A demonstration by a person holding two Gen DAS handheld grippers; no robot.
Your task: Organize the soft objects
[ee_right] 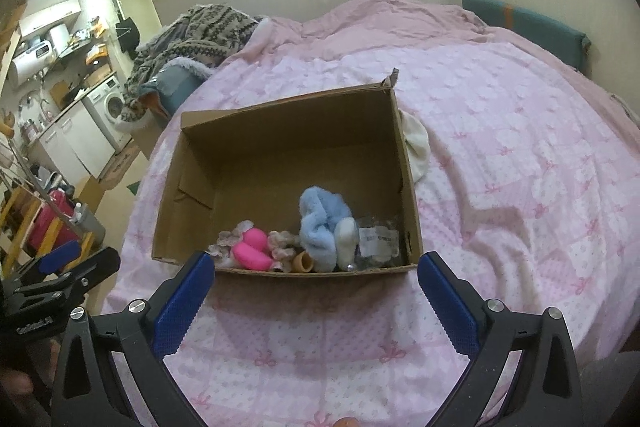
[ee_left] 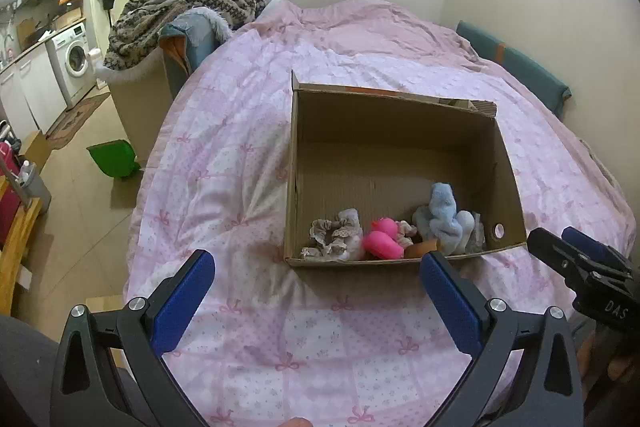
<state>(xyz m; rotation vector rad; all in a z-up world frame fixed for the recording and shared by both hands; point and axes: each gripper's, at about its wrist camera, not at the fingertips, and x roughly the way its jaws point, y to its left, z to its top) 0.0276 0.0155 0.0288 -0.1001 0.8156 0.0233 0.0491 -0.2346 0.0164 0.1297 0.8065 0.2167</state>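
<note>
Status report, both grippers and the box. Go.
Left gripper open, empty. Right gripper open, empty. Brown cardboard box holds soft items. White cloth outside it.

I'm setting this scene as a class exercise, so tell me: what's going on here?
A person holds two tongs above a pink patterned bedspread, both open and empty: left tongs, right tongs. Before them sits an open brown cardboard box already holding a fluffy light-blue plush toy, a bright pink soft toy and frilly fabric scrunchies. A white cloth lies outside, beside the box.

An open cardboard box (ee_left: 394,147) holds a fluffy blue plush (ee_left: 442,217), pink toy (ee_left: 382,241) and frilly cloth (ee_left: 336,233) along its near wall.
</note>
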